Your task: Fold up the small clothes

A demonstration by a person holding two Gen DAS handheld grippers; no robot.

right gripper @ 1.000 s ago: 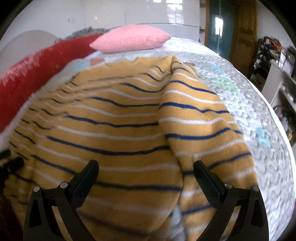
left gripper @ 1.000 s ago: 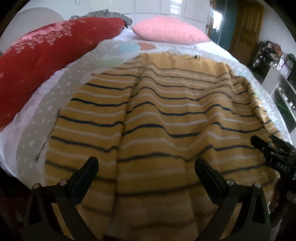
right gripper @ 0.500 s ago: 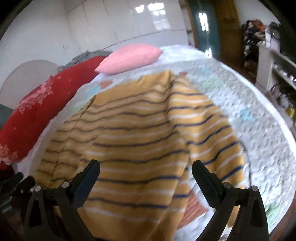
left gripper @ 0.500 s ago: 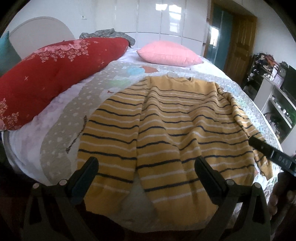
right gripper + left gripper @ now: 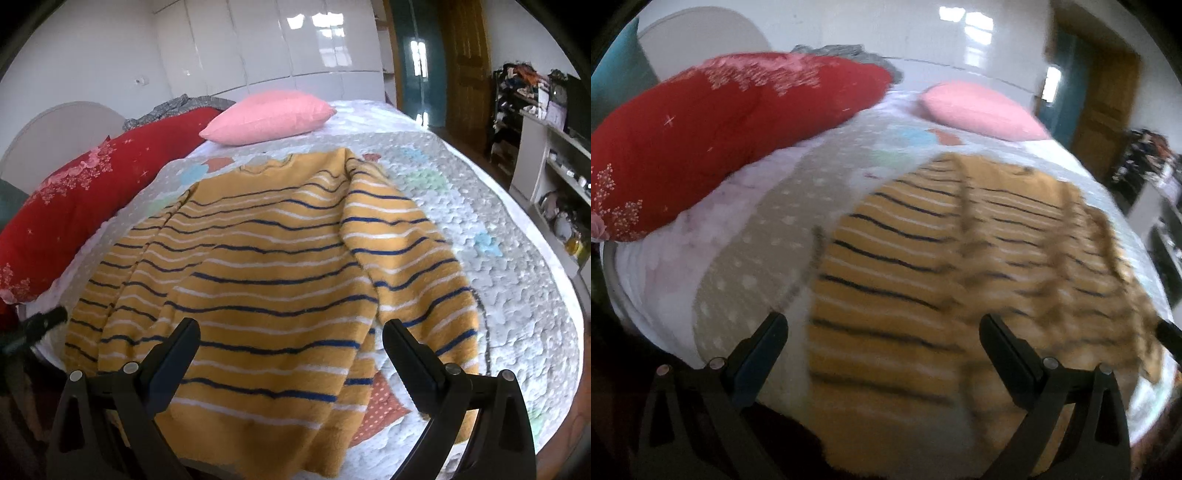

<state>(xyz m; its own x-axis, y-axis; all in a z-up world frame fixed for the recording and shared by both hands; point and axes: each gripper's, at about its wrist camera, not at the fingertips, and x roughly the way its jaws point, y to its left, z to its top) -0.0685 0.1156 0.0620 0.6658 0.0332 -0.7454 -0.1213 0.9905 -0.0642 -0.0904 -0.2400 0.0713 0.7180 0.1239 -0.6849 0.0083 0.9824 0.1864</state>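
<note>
Both grippers, left gripper [image 5: 882,332] and right gripper [image 5: 291,336], have pulled back, jaws spread wide and empty. Ahead of the fingers the striped sweater [image 5: 266,266] lies flat on the quilt [image 5: 509,236], sleeves tucked in; lengthwise fold next, likely.

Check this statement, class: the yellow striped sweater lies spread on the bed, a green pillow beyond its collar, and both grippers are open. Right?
One error: the pillow beyond the collar of the sweater is pink, as the right wrist view shows. The sweater does lie spread on the bed, and both grippers are open.
</note>
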